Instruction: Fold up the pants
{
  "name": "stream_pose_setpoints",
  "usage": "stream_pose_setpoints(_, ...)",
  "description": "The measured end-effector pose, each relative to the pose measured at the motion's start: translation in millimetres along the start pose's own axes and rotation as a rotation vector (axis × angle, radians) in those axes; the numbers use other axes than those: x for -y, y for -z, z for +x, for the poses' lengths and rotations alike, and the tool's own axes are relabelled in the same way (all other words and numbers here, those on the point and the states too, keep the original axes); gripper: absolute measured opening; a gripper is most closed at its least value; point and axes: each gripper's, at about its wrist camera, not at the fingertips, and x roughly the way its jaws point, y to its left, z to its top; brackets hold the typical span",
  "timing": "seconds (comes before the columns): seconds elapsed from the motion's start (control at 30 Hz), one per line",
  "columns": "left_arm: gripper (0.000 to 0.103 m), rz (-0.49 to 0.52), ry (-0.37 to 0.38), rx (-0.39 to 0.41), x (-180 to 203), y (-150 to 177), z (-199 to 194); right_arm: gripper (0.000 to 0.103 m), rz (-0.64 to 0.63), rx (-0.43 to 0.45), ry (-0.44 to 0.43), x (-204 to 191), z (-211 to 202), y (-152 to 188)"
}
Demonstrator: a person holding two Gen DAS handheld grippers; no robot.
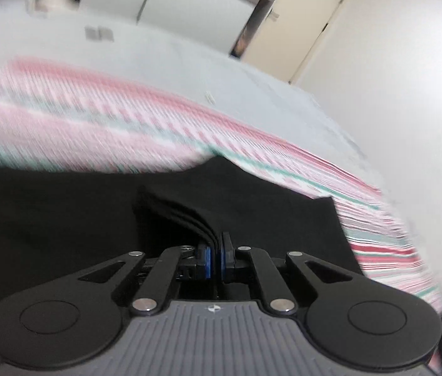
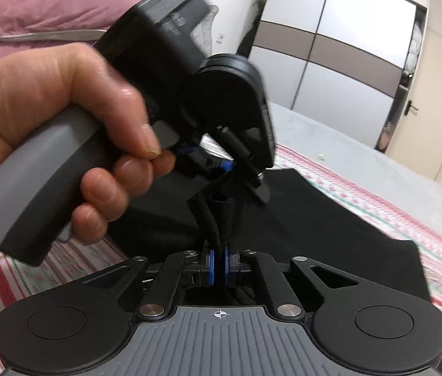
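Black pants (image 1: 64,219) lie spread on a pink, white and green striped bedspread (image 1: 111,125). My left gripper (image 1: 216,250) is shut on a bunched ridge of the black cloth, which rises in pleats from between its blue pads. In the right wrist view the pants (image 2: 314,219) stretch away to the right. My right gripper (image 2: 219,260) is shut on a twisted strand of the same cloth. Just above it a hand (image 2: 48,119) holds the left gripper (image 2: 221,169), which pinches the cloth a short way further up the strand.
The striped bedspread (image 2: 377,194) covers a bed with grey sheet (image 2: 361,150) beyond it. A pink pillow (image 2: 48,6) lies at the far left. A wardrobe (image 2: 330,47) and a cream door (image 2: 434,94) stand behind the bed.
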Motion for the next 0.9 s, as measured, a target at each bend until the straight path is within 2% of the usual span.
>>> stream_pose_setpoints(0.1,0.034,0.120,-0.159,0.040,-30,-12,-23,0.017,0.065,-0.045,-0.150,-4,-5,-11)
stream_pose_setpoints(0.13,0.034,0.143,-0.214,0.048,-41,-13,-28,0.024,0.124,-0.059,-0.211,0,-11,-11)
stream_pose_setpoints(0.2,0.034,0.138,-0.263,0.054,-64,-13,-36,0.033,0.148,-0.102,-0.274,8,-19,-12)
stream_pose_setpoints(0.3,0.034,0.086,-0.296,0.040,-92,-12,-33,0.033,0.092,-0.130,-0.233,30,-30,-20)
stream_pose_setpoints(0.4,0.035,0.119,-0.337,-0.012,-103,-6,-28,0.044,0.123,-0.152,-0.236,56,-45,-19)
stream_pose_setpoints(0.47,0.035,0.131,-0.360,-0.026,-105,-4,-29,0.047,0.136,-0.147,-0.226,78,-46,-9)
stream_pose_setpoints(0.53,0.035,0.147,-0.357,-0.017,-101,-2,-32,0.047,0.177,-0.132,-0.191,91,-48,3)
stream_pose_setpoints(0.63,0.037,0.133,-0.385,-0.033,-100,0,-35,0.047,0.283,-0.205,-0.188,109,-35,13)
stream_pose_setpoints(0.67,0.038,0.118,-0.404,-0.044,-108,2,-36,0.047,0.302,-0.205,-0.187,115,-34,15)
stream_pose_setpoints(0.73,0.042,0.089,-0.449,-0.072,-115,4,-27,0.047,0.303,-0.194,-0.176,122,-36,16)
stream_pose_setpoints(0.8,0.042,0.110,-0.469,-0.077,-116,8,-20,0.047,0.298,-0.196,-0.161,118,-35,17)
stream_pose_setpoints(0.9,0.034,0.146,-0.471,-0.056,-107,8,-24,0.047,0.296,-0.230,-0.167,114,-29,18)
